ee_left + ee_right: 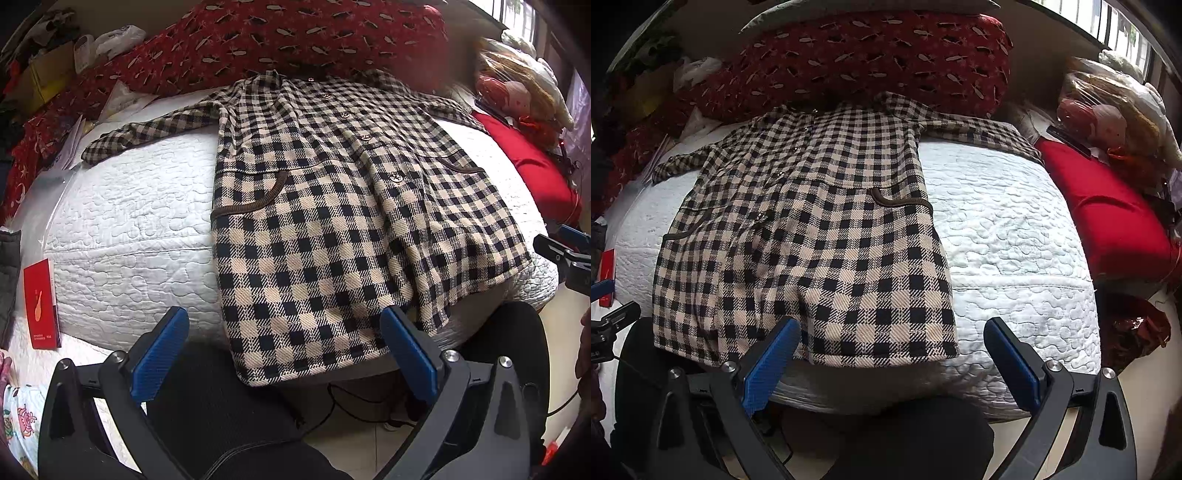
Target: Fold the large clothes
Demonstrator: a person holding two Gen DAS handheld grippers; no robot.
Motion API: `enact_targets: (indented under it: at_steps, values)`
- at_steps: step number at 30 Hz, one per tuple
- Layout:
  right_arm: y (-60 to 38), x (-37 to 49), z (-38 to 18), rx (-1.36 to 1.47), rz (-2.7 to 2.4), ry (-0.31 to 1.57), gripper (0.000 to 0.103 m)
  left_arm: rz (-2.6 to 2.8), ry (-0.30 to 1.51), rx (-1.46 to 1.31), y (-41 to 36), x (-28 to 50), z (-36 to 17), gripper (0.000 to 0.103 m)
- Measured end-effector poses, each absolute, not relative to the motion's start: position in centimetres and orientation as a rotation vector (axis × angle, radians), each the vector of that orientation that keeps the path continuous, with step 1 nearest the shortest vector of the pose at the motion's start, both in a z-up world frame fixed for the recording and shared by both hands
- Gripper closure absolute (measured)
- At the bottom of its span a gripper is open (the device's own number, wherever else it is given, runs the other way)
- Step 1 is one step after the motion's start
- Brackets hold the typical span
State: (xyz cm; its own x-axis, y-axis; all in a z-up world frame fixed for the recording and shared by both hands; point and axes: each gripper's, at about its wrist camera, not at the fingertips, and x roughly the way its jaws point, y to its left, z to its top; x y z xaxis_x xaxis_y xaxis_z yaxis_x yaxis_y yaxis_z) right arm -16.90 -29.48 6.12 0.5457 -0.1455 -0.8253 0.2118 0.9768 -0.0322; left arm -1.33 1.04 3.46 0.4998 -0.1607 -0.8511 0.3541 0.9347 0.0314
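Note:
A black-and-beige checked coat [325,206] lies spread front-up on a white quilted bed [122,221], sleeves out to both sides, hem hanging over the near edge. It also shows in the right wrist view [812,240]. My left gripper [284,332] is open and empty, hovering just short of the coat's hem at its left corner. My right gripper [892,339] is open and empty, just short of the hem's right corner. The right gripper also shows at the right edge of the left wrist view [565,254].
A red patterned pillow [280,40] lies behind the collar. A red cushion [1108,214] and bagged things [1108,114] sit at the right. A red booklet [41,302] lies at the bed's left. Dark-clothed legs [894,435] are below the grippers.

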Motion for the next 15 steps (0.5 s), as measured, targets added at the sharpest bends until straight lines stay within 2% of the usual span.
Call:
enact_targets:
  at_steps: [15]
  values:
    - [-29.35,-17.72,6.63,0.087,-0.195,0.935,0.003,-0.310,1.003,0.224,0.61,-2.17,3.51,0.000]
